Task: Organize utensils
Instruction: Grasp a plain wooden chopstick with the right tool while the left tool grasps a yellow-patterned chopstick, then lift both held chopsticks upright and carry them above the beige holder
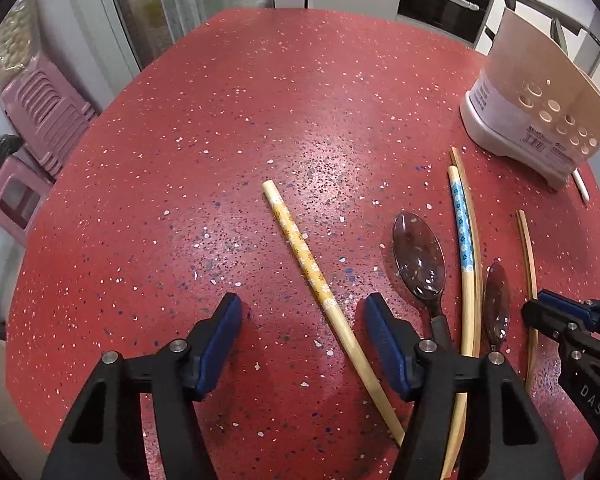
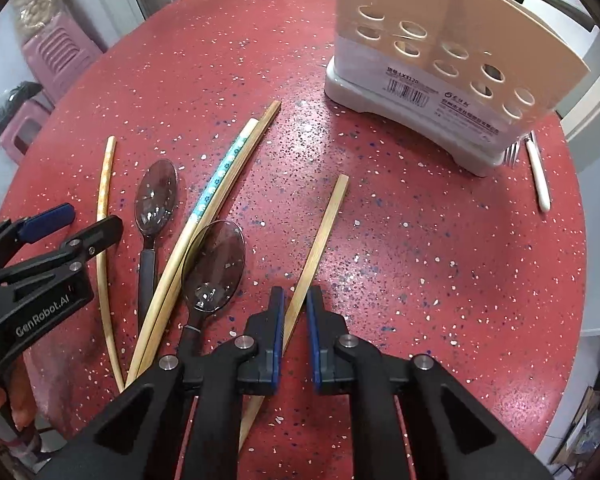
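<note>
A yellow flowered chopstick [image 1: 300,252] lies on the red speckled table [image 1: 260,100] between the wide-apart pads of my left gripper [image 1: 304,320], which is open and not touching it. My right gripper [image 2: 296,316] is shut on a plain wooden chopstick [image 2: 324,232] that lies on the table. To its left lie two dark translucent spoons [image 2: 156,196] [image 2: 216,264], a blue flowered chopstick [image 2: 216,180] and another plain chopstick [image 2: 260,132] beside it. A beige utensil holder [image 2: 440,60] with round holes stands at the back right.
A white-handled fork [image 2: 538,176] lies to the right of the holder, close to the table's edge. Pink plastic stools [image 1: 40,120] are stacked on the floor beyond the left edge. An oven [image 1: 440,0] stands behind the table.
</note>
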A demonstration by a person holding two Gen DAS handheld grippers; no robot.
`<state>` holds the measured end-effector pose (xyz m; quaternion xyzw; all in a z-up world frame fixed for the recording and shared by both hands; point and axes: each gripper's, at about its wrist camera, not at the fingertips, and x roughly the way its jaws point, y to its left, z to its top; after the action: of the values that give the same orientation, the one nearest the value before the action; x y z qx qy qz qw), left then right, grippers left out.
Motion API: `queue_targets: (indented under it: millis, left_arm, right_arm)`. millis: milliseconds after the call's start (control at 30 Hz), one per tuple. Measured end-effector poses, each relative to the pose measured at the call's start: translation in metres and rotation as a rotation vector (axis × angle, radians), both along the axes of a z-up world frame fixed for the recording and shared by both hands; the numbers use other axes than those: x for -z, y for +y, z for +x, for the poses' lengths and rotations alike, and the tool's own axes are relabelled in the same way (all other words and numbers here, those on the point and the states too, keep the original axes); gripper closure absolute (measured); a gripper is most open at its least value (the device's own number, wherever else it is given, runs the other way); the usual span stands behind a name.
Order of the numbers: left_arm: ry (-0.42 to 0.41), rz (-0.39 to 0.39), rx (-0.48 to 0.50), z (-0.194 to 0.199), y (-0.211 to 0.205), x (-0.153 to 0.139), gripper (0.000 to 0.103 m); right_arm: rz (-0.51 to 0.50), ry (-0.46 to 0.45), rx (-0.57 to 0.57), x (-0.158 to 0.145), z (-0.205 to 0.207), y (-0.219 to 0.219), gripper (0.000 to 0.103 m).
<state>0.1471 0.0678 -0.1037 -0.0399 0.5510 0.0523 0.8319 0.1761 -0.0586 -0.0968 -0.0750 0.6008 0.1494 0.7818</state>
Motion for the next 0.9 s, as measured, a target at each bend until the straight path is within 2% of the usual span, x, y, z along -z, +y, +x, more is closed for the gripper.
queue_targets:
  millis: [67, 167, 233, 333, 500, 600, 733, 900]
  left_arm:
    - [0.008, -0.005, 0.012, 0.002, -0.001, -0.001, 0.020]
    - [0.015, -0.008, 0.041, 0.004, -0.005, -0.003, 0.033]
    - [0.019, -0.005, 0.075, 0.006, -0.013, -0.006, 0.056]
    - [0.020, -0.004, 0.108, 0.008, -0.021, -0.007, 0.070]
    - [-0.035, -0.072, 0.101, -0.007, -0.021, -0.008, 0.071]
    - [-0.095, -0.082, 0.107, -0.026, -0.020, -0.013, 0.071]
    - [-0.189, -0.110, 0.112, -0.046, -0.016, -0.028, 0.071]
    - [-0.267, -0.152, 0.091, -0.058, -0.002, -0.050, 0.071]
  right_arm:
    - [0.025, -0.003, -0.004, 0.001, -0.002, -0.007, 0.096]
    - [0.067, -0.001, -0.003, 0.001, -0.002, -0.014, 0.097]
    - [0.088, -0.001, -0.001, 0.002, -0.004, -0.019, 0.097]
    - [0.124, -0.010, -0.002, 0.001, -0.008, -0.027, 0.097]
    - [0.192, -0.056, -0.009, -0.008, -0.021, -0.047, 0.097]
    - [0.243, -0.086, -0.010, -0.017, -0.034, -0.070, 0.097]
    - [0.305, -0.129, -0.007, -0.030, -0.042, -0.091, 0.097]
    - [0.386, -0.193, -0.008, -0.052, -0.057, -0.118, 0.097]
